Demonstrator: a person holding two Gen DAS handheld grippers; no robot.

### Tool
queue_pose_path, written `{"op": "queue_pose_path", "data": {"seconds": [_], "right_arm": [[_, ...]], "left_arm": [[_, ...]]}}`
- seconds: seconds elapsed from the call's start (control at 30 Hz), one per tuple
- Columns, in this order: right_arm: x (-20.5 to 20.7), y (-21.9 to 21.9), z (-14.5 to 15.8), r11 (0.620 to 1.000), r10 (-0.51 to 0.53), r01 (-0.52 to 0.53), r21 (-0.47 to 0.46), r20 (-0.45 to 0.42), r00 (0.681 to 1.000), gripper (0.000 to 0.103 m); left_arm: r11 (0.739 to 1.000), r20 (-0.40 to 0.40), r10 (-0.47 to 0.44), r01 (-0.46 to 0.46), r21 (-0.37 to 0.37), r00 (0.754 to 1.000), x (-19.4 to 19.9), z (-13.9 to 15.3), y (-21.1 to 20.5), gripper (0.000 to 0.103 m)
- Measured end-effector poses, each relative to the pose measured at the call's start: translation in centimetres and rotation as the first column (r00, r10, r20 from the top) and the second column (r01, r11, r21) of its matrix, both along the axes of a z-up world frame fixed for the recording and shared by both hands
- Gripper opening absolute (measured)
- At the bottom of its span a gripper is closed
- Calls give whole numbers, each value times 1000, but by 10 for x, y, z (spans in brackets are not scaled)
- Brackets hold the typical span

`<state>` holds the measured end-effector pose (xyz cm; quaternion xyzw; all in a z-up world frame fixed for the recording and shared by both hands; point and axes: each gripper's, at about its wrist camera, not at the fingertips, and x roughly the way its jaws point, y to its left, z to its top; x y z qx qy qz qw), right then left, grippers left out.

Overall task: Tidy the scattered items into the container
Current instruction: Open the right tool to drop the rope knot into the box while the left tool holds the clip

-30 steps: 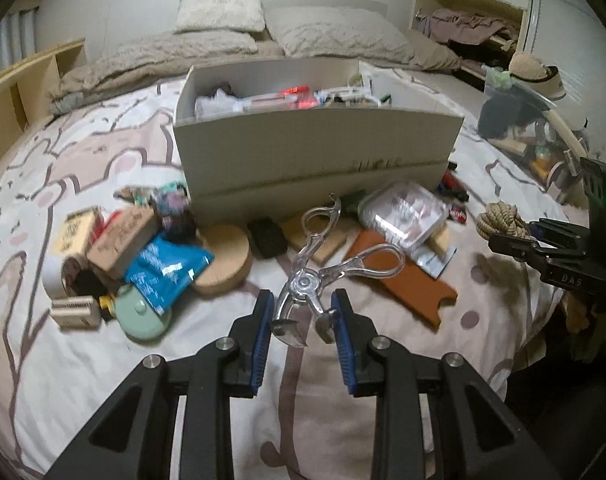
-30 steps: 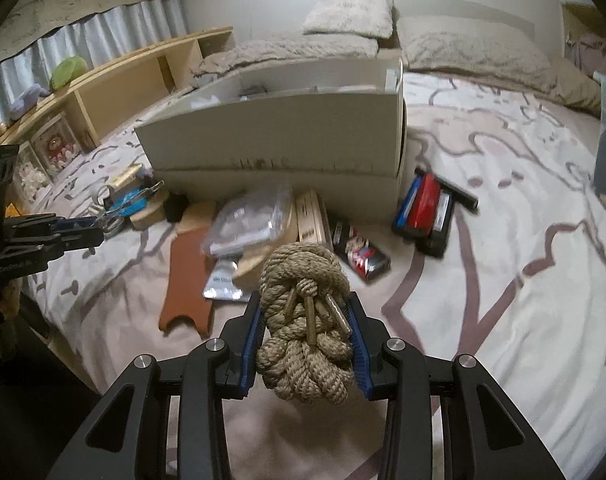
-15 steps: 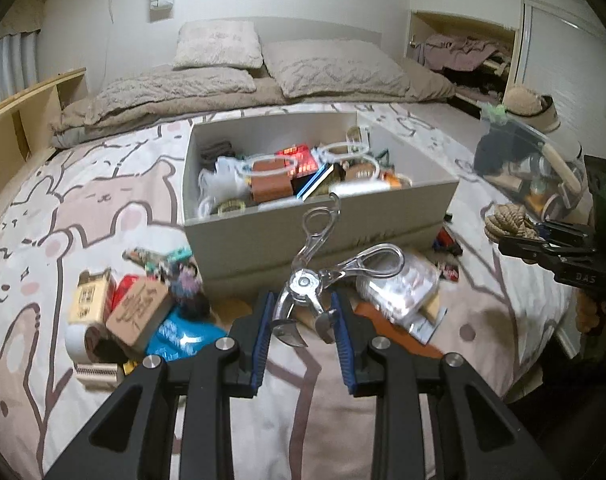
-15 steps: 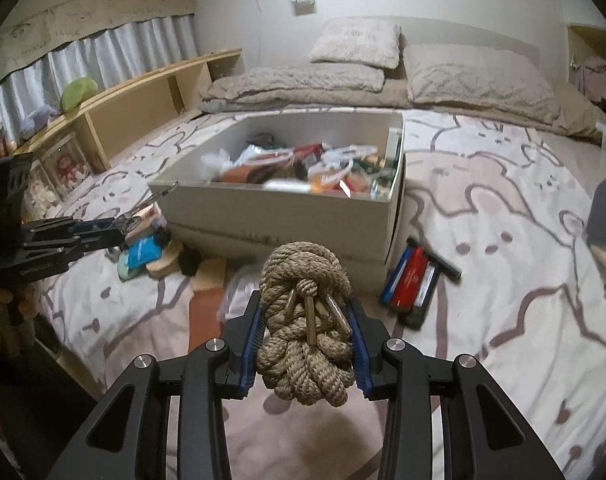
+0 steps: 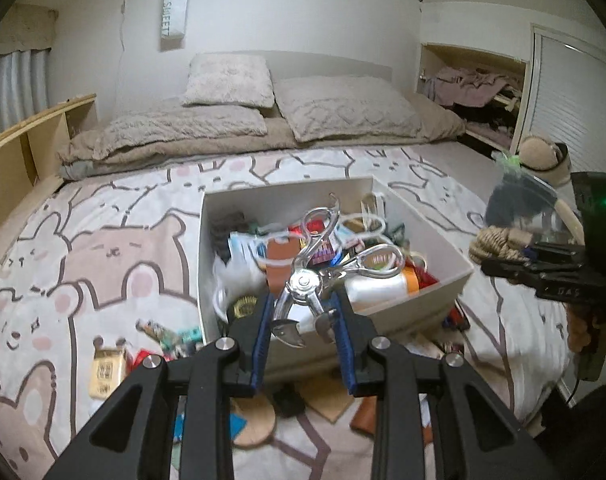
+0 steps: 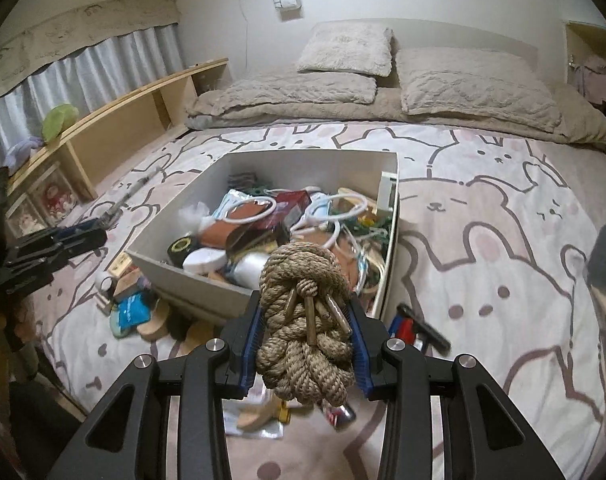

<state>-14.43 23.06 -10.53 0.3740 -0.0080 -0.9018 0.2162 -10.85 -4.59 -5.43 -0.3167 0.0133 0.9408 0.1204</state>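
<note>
left gripper (image 5: pixel 303 334): clamped on steel scissors (image 5: pixel 323 270), handles splayed, near edge of box
right gripper (image 6: pixel 305 344): closed on tan knotted rope bundle (image 6: pixel 303 320)
white box (image 6: pixel 389 200): mid-bed, cluttered full

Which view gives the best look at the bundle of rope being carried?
The right wrist view: the rope bundle fills the centre, clamped between the right tongs, knots and small metal pieces clear. The left wrist view shows it only small at the right edge, partly hidden by the tongs.
</note>
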Motion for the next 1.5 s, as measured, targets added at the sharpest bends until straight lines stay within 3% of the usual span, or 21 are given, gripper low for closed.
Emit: {"op": "queue_pose_path", "data": {"seconds": [0.23,0.47,0.97,1.0,1.03,1.2,1.5], "right_arm": [[-34,-7,0,1000,-12,12,-8,45,999,39],[-66,-2,-5,996,-66,72,-45,108,992,39],[-111,-25,-32,980,-174,162,115,95,980,39],[-112,-26,-33,977,-183,170,126,94,979,43],[-112,-27,-33,975,-189,176,135,91,978,65],[-100,-36,-23,979,-160,149,139,65,985,99],[-88,-35,-1,990,-105,101,94,49,993,99]], "left_arm": [[999,-19,17,-16,34,1000,-25,9,1,29],[997,13,23,-24,67,1000,-42,-6,-2,29],[997,43,22,-25,68,999,-48,-21,-6,29],[997,43,23,-25,67,999,-48,-21,-6,29],[997,43,22,-25,66,999,-48,-22,-6,29],[997,47,28,-31,72,999,-49,-24,-10,29],[996,46,30,-34,77,998,-50,-24,-13,29]]}}
